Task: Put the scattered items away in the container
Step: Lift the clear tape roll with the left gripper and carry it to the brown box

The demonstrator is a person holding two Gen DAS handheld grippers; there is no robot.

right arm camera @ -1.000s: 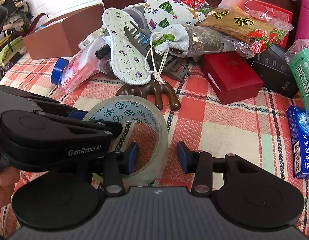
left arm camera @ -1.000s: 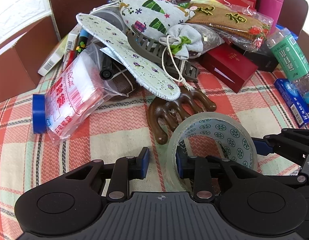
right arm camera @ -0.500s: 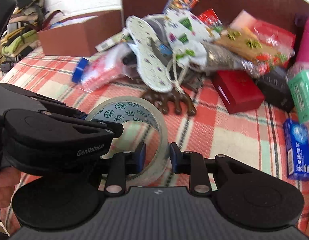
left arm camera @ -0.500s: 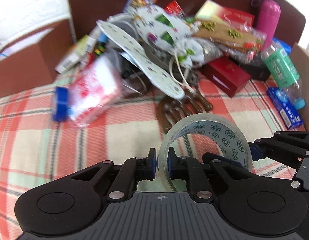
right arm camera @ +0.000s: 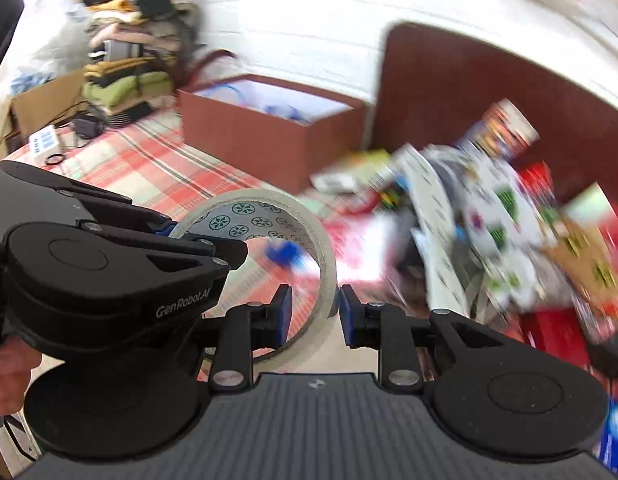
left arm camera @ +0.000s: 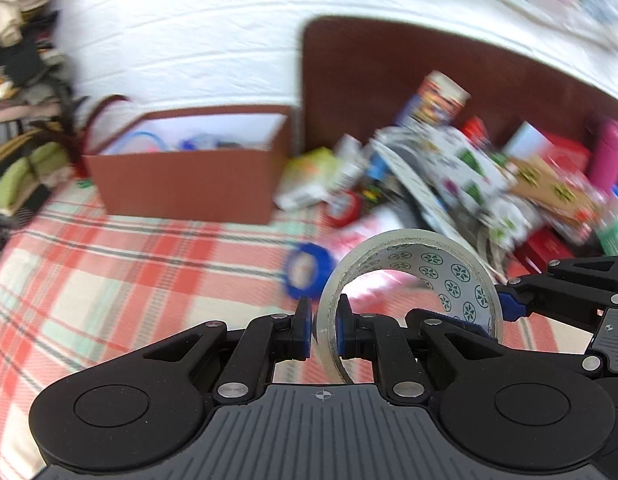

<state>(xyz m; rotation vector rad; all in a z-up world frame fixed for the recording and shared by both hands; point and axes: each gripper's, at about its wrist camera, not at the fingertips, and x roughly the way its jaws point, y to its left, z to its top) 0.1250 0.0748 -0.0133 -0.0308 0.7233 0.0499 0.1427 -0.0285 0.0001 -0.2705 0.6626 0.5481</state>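
A roll of clear tape (left arm camera: 441, 264) with a green flower print inside is held above the plaid cloth by both grippers. My left gripper (left arm camera: 323, 328) is shut on the roll's left wall. My right gripper (left arm camera: 489, 316) grips the opposite wall from the right. In the right wrist view the tape roll (right arm camera: 269, 216) stands between the fingers of my right gripper (right arm camera: 315, 316), with the left gripper's body (right arm camera: 109, 264) beside it. The brown open box (left arm camera: 189, 184) stands ahead on the left, some blurred things inside. It also shows as the brown box (right arm camera: 269, 132).
A blurred pile of items (left arm camera: 469, 184) lies to the right against a dark brown board (left arm camera: 389, 80). A blue lid (left arm camera: 309, 272) sits on the cloth just beyond the tape. Stacked clothes (right arm camera: 125, 80) lie off the far left. A hand (right arm camera: 9, 364) holds the left gripper.
Both grippers closed on the tape roll and lifted it off the cloth. Both views have swung left, so the brown box now shows whole and the pile sits to the right.
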